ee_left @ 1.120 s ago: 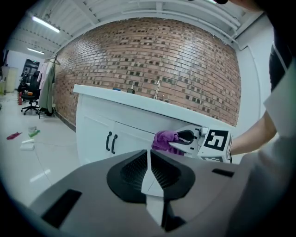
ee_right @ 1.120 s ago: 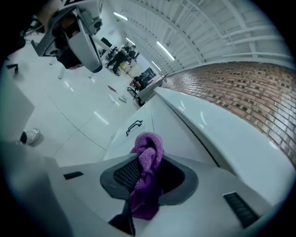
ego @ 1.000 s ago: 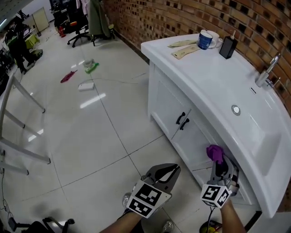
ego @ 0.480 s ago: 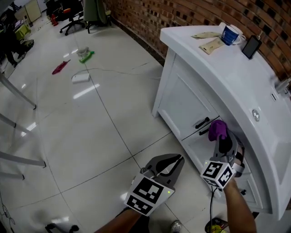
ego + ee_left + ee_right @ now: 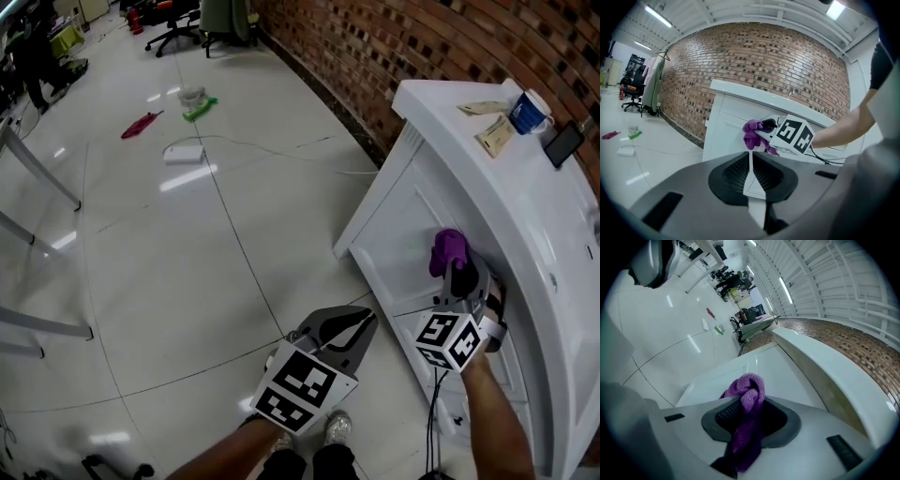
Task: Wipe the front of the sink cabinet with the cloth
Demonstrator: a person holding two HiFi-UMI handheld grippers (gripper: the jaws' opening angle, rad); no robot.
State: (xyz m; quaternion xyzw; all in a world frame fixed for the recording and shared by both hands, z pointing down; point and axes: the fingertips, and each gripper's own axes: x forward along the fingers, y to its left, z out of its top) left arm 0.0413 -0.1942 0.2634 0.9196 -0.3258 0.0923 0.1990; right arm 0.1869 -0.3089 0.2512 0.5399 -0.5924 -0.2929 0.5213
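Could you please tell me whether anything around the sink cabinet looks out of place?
Yes: a red item, a green item and a white box with a loose cable lie scattered on the floor, away from the cabinet. The cable might trip someone. The cabinet itself looks fine.

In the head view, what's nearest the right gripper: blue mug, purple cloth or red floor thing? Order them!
1. purple cloth, held by the right gripper.
2. blue mug, on the countertop's far end.
3. red thing, far off, left side.
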